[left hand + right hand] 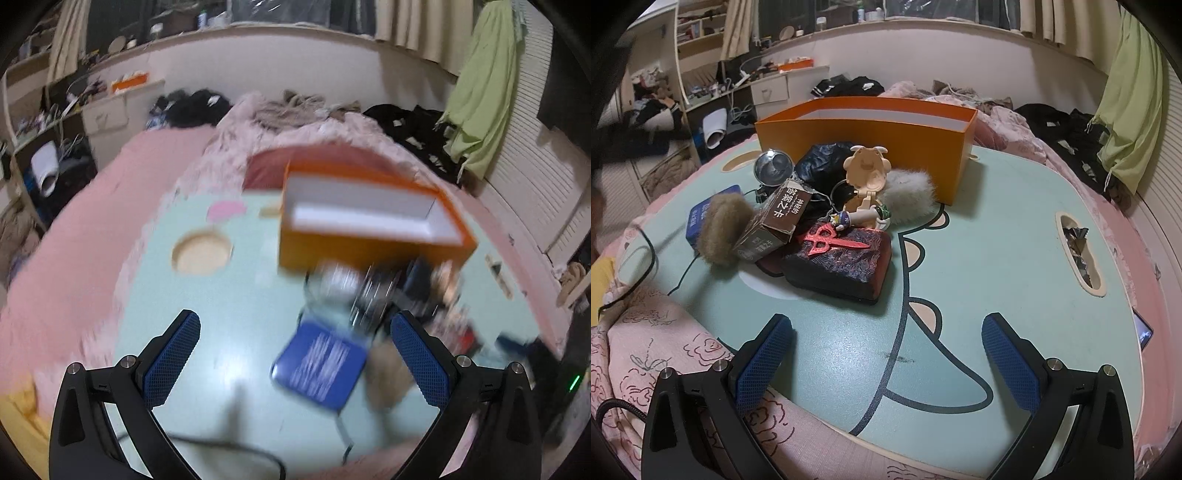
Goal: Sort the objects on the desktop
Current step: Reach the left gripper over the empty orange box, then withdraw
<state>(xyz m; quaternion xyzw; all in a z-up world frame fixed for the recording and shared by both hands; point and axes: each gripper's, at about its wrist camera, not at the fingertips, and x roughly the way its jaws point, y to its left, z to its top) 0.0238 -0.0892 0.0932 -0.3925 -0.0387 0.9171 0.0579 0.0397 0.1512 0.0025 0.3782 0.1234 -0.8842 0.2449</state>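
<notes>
An orange box [871,136] with a white inside stands open at the far side of the mint-green lap table [997,266]. In front of it lies a pile: a dark patterned case [846,269] with a red scissor-shaped ornament [827,238] on top, a brown card box [772,229], a brown fur ball [722,230], a grey fur ball [910,197], a cream figurine [868,171], a blue box [701,214]. My right gripper [886,354] hangs open over bare table. In the blurred left wrist view my left gripper [295,354] is open, the blue box [321,363] between its fingers, apart from both.
The table rests on a bed with pink floral bedding [657,339]. A slot in the table's right side [1078,254] holds crumpled foil. A black cable [646,254] trails off the left edge. A phone [1143,334] lies at the right. Clothes, a desk and shelves stand behind.
</notes>
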